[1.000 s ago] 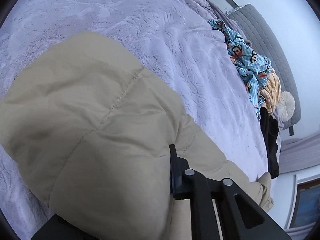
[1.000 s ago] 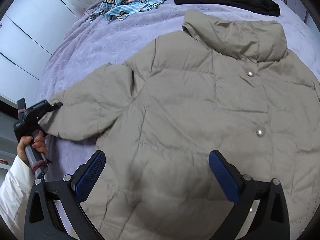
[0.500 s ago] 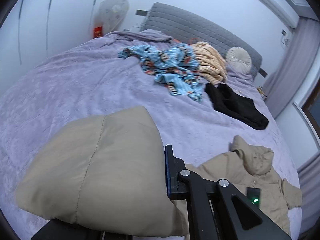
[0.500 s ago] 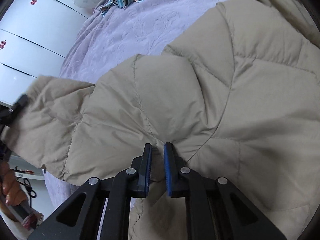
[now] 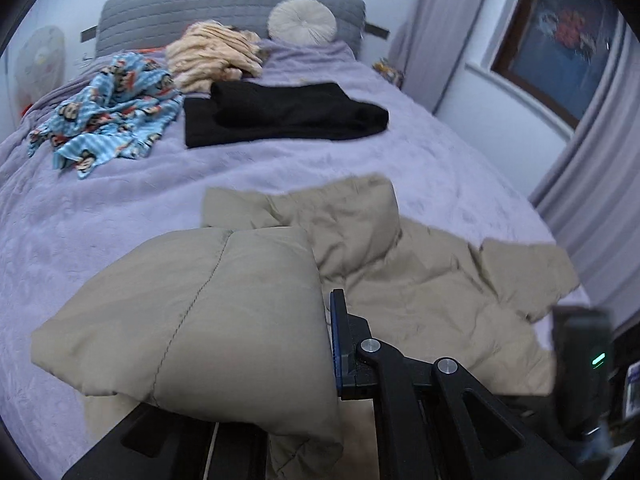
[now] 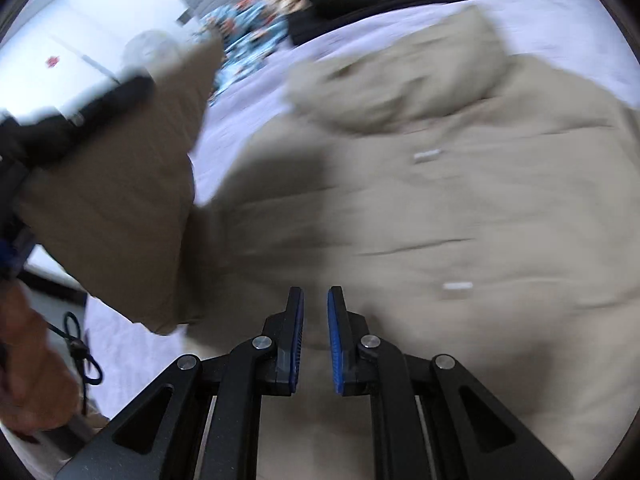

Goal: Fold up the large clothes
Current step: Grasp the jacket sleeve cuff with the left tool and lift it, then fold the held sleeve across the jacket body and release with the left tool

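Now our left gripper (image 5: 328, 344) pinches the sleeve (image 5: 200, 320) of the tan puffer jacket (image 6: 440, 200), which lies near the bed's (image 5: 120, 220) foot edge. Our right gripper (image 6: 315, 340) has its fingers nearly together, seemingly on the hem. We should lay the sleeve flat across the chest.

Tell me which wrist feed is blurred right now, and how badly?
Right wrist view: heavy motion blur smears the beige puffer jacket and its snaps; only the right gripper stays sharp. Left wrist view: mostly sharp, slight blur at the edges.

Right-wrist view motion-blurred, left gripper (image 5: 316, 344) left finger hidden under jacket sleeve (image 5: 200, 320)
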Motion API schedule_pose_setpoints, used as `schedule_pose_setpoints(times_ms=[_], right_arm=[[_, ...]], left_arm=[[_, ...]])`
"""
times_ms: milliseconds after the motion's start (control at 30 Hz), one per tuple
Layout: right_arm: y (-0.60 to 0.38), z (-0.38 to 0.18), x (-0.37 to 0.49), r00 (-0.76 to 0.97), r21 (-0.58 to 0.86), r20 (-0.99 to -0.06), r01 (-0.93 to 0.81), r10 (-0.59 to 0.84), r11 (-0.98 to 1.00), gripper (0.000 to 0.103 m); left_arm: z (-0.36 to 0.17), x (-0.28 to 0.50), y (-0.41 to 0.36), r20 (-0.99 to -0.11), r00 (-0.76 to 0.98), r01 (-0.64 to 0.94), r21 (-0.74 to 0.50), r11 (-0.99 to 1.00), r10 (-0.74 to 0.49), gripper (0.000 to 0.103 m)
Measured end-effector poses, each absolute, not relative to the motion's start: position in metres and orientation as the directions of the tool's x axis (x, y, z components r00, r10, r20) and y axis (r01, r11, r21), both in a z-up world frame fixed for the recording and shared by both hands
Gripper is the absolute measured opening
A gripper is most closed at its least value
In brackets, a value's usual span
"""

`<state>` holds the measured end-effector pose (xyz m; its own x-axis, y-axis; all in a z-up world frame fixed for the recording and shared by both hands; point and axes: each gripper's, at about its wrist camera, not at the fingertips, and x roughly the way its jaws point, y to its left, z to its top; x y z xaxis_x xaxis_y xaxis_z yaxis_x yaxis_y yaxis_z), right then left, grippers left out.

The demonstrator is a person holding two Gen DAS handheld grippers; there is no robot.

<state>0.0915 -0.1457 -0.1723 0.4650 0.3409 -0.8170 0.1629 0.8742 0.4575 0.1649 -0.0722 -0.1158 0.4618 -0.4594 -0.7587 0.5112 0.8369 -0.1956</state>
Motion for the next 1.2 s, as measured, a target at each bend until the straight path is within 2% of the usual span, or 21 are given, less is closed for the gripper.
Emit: schedule_pose_setpoints(times_ms=[67, 167, 233, 267, 300, 333, 367, 533, 567, 600, 633, 667, 700, 833, 900, 1000, 1100, 1133, 1200], right_arm=[[-0.186, -0.173, 0.076, 0.471, 0.417, -0.839, 0.234, 0.273, 0.878, 0.014], [-0.232, -0.177, 0.054, 0.465, 0.344, -0.87, 0.33, 0.165, 0.879, 0.014], [-0.253, -0.184, 0.044, 0.449, 0.334, -0.881, 0.37, 0.148, 0.867, 0.014], [-0.265, -0.187, 0.041, 0.445, 0.339, -0.883, 0.382, 0.151, 0.86, 0.014], [-0.271, -0.19, 0.038, 0.444, 0.345, -0.883, 0.387, 0.155, 0.855, 0.014], [-0.283, -0.193, 0.032, 0.446, 0.353, -0.88, 0.387, 0.163, 0.852, 0.013], [-0.285, -0.193, 0.03, 0.447, 0.359, -0.878, 0.382, 0.169, 0.851, 0.013], [-0.293, -0.19, 0.025, 0.437, 0.364, -0.88, 0.37, 0.185, 0.855, 0.015], [-0.29, -0.187, 0.027, 0.433, 0.361, -0.882, 0.361, 0.188, 0.86, 0.022], [-0.287, -0.183, 0.03, 0.43, 0.355, -0.883, 0.347, 0.188, 0.868, 0.03], [-0.282, -0.179, 0.032, 0.432, 0.342, -0.884, 0.33, 0.182, 0.88, 0.055], [-0.274, -0.174, 0.032, 0.437, 0.327, -0.883, 0.314, 0.17, 0.891, 0.077], [-0.267, -0.167, 0.034, 0.452, 0.313, -0.878, 0.292, 0.158, 0.904, 0.079], [-0.218, -0.139, 0.05, 0.506, 0.222, -0.852, 0.119, 0.134, 0.968, 0.079], [-0.185, -0.129, 0.06, 0.523, 0.161, -0.842, 0.012, 0.131, 0.987, 0.079], [-0.126, -0.122, 0.074, 0.558, 0.006, -0.826, -0.146, 0.087, 0.989, 0.08], [-0.077, -0.125, 0.088, 0.576, -0.14, -0.817, -0.24, 0.025, 0.961, 0.08], [-0.065, -0.129, 0.094, 0.58, -0.176, -0.815, -0.257, 0.005, 0.95, 0.08], [-0.049, -0.139, 0.107, 0.585, -0.234, -0.81, -0.265, -0.037, 0.936, 0.08]], left_arm=[[-0.148, 0.157, -0.104, -0.814, 0.429, 0.525, -0.128, 0.841, -0.392, 0.01], [-0.195, 0.151, -0.123, -0.878, 0.36, 0.517, -0.095, 0.851, -0.317, 0.01], [-0.205, 0.143, -0.125, -0.877, 0.391, 0.518, -0.04, 0.854, -0.278, 0.019], [-0.204, 0.138, -0.126, -0.871, 0.407, 0.524, -0.025, 0.851, -0.276, 0.032], [-0.201, 0.134, -0.126, -0.869, 0.409, 0.529, -0.023, 0.848, -0.279, 0.07], [-0.198, 0.128, -0.126, -0.869, 0.404, 0.532, -0.031, 0.846, -0.286, 0.092], [-0.19, 0.122, -0.124, -0.858, 0.415, 0.531, -0.041, 0.846, -0.303, 0.103], [-0.143, 0.106, -0.097, -0.82, 0.455, 0.541, -0.054, 0.839, -0.346, 0.103], [-0.132, 0.104, -0.082, -0.808, 0.473, 0.526, -0.06, 0.848, -0.351, 0.103], [-0.124, 0.102, -0.069, -0.797, 0.493, 0.506, -0.062, 0.86, -0.348, 0.103], [-0.119, 0.103, -0.051, -0.789, 0.512, 0.479, -0.065, 0.875, -0.339, 0.103], [-0.113, 0.102, -0.03, -0.785, 0.531, 0.44, -0.068, 0.896, -0.32, 0.103], [-0.112, 0.11, -0.011, -0.785, 0.543, 0.4, -0.07, 0.914, -0.298, 0.103], [-0.131, 0.151, 0.086, -0.836, 0.516, 0.153, -0.126, 0.98, -0.188, 0.103], [-0.151, 0.168, 0.131, -0.855, 0.459, 0.041, -0.253, 0.967, -0.243, 0.103], [-0.191, 0.194, 0.178, -0.837, 0.363, -0.095, -0.47, 0.878, -0.409, 0.103], [-0.22, 0.208, 0.185, -0.804, 0.313, -0.148, -0.567, 0.81, -0.506, 0.101], [-0.225, 0.213, 0.181, -0.781, 0.298, -0.135, -0.603, 0.786, -0.548, 0.097], [-0.229, 0.216, 0.167, -0.783, 0.283, -0.11, -0.601, 0.792, -0.554, 0.053]])
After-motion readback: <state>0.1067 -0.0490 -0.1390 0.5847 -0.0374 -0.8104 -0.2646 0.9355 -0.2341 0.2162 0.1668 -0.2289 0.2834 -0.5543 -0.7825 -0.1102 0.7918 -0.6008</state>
